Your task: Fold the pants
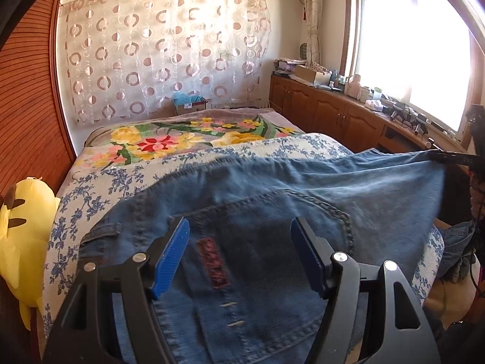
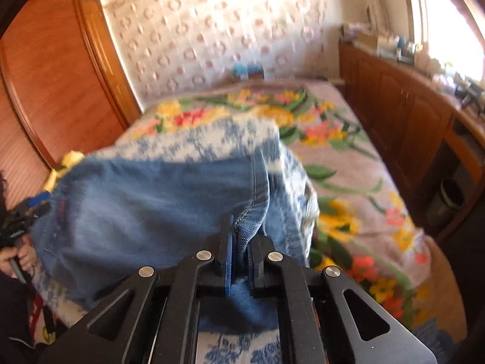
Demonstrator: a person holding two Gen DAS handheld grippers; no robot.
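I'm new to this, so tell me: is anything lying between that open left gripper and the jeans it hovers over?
Nothing visible. The left gripper hangs open right above the jeans, with only bare denim between its blue pads. The right gripper is already shut on a seam of the jeans.

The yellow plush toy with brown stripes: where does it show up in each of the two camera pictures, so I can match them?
Left wrist view: the yellow plush toy sits at the far left edge, beside the bed.
Right wrist view: only a blurred yellow bit peeks out at the left, above the blue denim pants.
Shared landmark: the flowered bedspread behind the pants.
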